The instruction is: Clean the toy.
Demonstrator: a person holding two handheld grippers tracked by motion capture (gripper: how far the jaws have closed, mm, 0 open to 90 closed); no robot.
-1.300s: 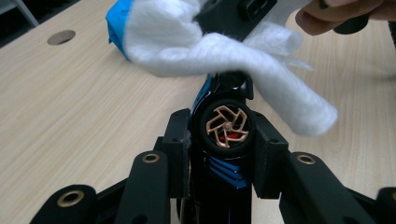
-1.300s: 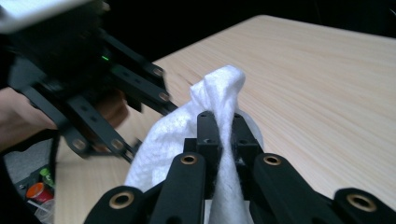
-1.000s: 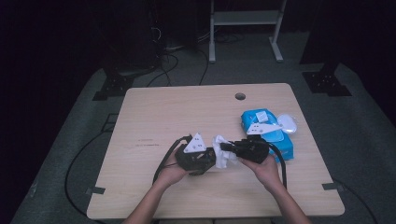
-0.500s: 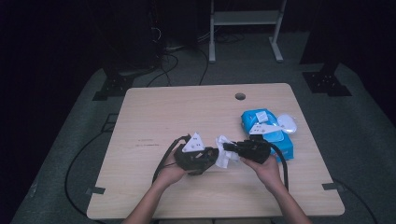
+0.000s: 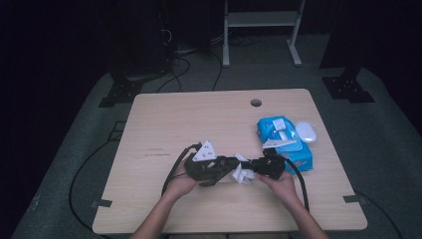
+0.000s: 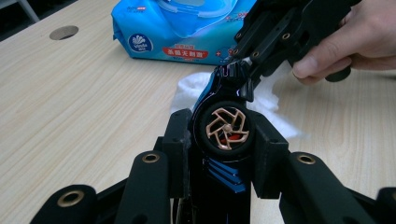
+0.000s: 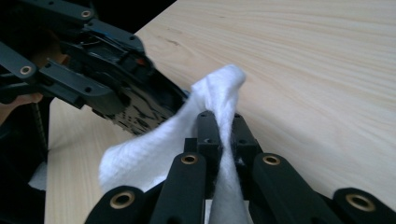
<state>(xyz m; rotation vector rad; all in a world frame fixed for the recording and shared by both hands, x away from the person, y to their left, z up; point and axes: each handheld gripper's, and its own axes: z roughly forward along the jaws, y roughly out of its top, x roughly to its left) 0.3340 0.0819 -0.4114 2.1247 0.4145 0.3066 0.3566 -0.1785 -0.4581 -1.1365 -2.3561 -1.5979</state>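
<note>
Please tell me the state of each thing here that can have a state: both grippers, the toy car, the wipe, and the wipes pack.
Left gripper: shut on the toy car.
Right gripper: shut on the wipe.
Toy car: held off the table, wheel facing the camera.
Wipe: pinched, crumpled, against the car.
Wipes pack: flat on the table, lid open.

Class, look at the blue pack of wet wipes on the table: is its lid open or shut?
Open. In the high view the wipes pack has its white lid flipped up and back from the top.
</note>
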